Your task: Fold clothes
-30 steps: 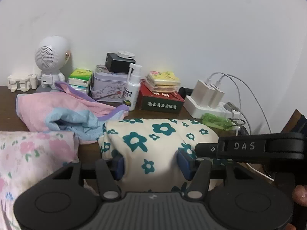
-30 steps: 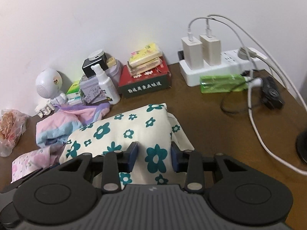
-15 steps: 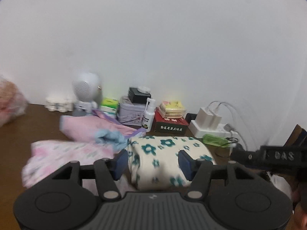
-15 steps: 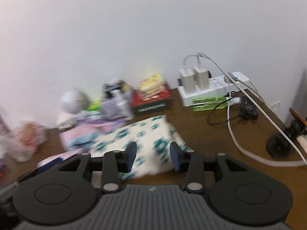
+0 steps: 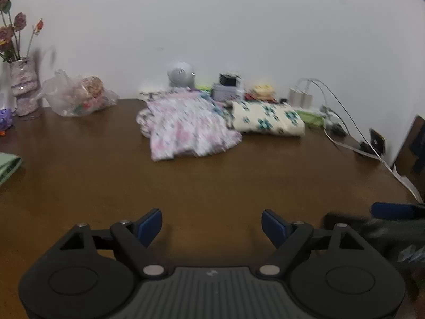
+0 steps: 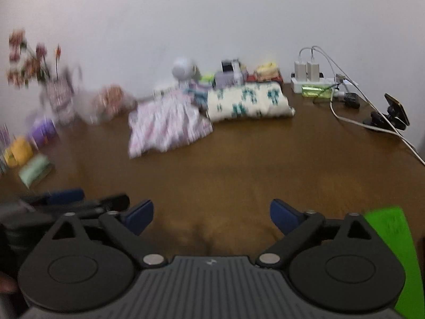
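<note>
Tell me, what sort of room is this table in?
Probably a lived-in home room, not a lab. A brown wooden table against a white wall holds a folded cream cloth with teal flowers, a white power strip with chargers plugged in and a vase of dried flowers.

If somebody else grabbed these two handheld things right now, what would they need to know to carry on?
Left tool: jaws opening, nothing between them, over bare table.
Right tool: jaws opening, nothing between them.
Cream garment with teal flowers: lies folded at the back of the table, near the power strip.
Pink floral garment: beside it, looks loosely spread rather than neatly folded; blur hides detail.
Done: the cream one looks finished.
Left: probably the pink floral one next.
</note>
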Motion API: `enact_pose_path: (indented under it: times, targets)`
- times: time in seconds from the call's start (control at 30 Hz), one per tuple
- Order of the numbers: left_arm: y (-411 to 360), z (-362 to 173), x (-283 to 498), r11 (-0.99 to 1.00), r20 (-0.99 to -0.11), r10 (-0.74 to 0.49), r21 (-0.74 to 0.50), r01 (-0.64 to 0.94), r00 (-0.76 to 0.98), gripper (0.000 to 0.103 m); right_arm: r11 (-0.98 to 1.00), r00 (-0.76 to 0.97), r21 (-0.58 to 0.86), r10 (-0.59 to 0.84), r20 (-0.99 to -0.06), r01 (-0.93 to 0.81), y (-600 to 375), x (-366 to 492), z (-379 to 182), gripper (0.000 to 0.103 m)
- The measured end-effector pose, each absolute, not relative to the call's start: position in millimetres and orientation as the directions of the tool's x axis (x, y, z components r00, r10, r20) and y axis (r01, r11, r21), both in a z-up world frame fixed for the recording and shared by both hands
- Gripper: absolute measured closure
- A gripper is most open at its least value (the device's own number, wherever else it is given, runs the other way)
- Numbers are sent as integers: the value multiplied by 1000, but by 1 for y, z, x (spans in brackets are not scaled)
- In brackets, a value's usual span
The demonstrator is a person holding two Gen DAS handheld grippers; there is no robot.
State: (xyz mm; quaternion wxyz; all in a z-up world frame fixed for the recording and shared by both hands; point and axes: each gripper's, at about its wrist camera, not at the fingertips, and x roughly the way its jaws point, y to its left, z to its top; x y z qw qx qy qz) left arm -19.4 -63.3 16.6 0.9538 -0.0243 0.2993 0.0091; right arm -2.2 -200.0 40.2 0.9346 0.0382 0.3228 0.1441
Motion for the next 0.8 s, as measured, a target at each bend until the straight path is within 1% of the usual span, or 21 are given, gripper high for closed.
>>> enact_pose_path:
  times: [0.07,0.2,0.33,0.43,0.5,0.67,0.8]
  targets:
    - [-68,10,-19,998,-580,1,-45,-33,815,23,962,747,158,271,-607,-221,-203,-5,28,5]
    - [-67,4,-20,995,-585,-36,-95,-24,810,22,973,744,152,230,-627,-172,-211,-9,12,2]
    - [-70,-4,-21,998,-594,-30,-61,-8,804,22,981,744,121,194,-640,-152,-214,-9,3,0]
    - [-66,-10,-22,998,-607,-35,-60,-2,794,21,986,748,52,156,-646,-160,-207,-11,-5,0]
    - [-62,-13,-23,998,-613,-40,-68,-3,789,18,984,748,31,154,-646,-175,-204,-12,-6,0]
    - [-60,-17,-25,999,-602,-32,-54,0,798,14,985,752,17,143,-643,-173,-200,-11,-7,0]
    - [-59,-18,-19,1000,-621,-4,-24,-14,784,2,986,753,14,136,-644,-166,-199,-10,-7,0]
